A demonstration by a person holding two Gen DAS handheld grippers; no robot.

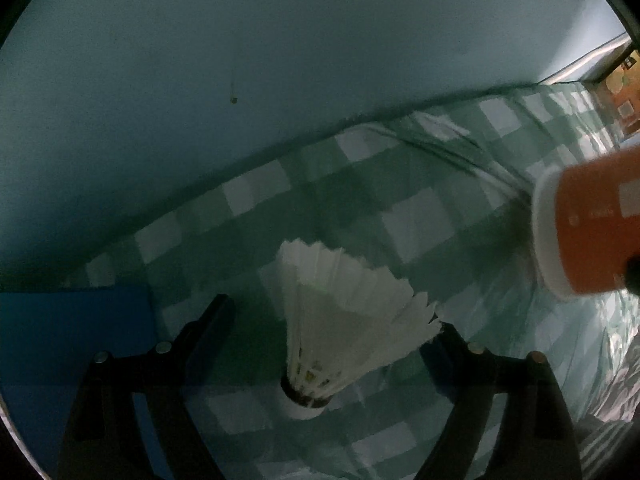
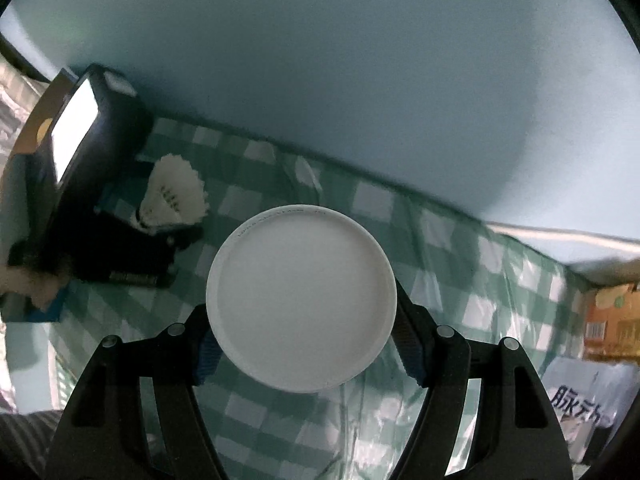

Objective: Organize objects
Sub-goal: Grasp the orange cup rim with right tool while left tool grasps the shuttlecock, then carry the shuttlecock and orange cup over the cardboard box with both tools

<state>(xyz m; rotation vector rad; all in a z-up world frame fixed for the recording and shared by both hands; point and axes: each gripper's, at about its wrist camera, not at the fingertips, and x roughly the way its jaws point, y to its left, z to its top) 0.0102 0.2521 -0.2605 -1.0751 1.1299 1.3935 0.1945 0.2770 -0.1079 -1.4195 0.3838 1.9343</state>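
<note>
A white feather shuttlecock stands on its cork on the checked cloth, feathers up, between the fingers of my left gripper. The jaws stand open: the left finger is well clear of it and the right fingertip is at the edge of the feathers. My right gripper is shut on an orange tube with a white cap, seen end-on, both blue pads against its sides. The same tube hangs at the right edge of the left wrist view. In the right wrist view the shuttlecock shows far left.
A green-and-white checked tablecloth under clear plastic runs up to a pale blue wall. A blue pad lies at the left. An orange carton and a white printed bag sit at the right.
</note>
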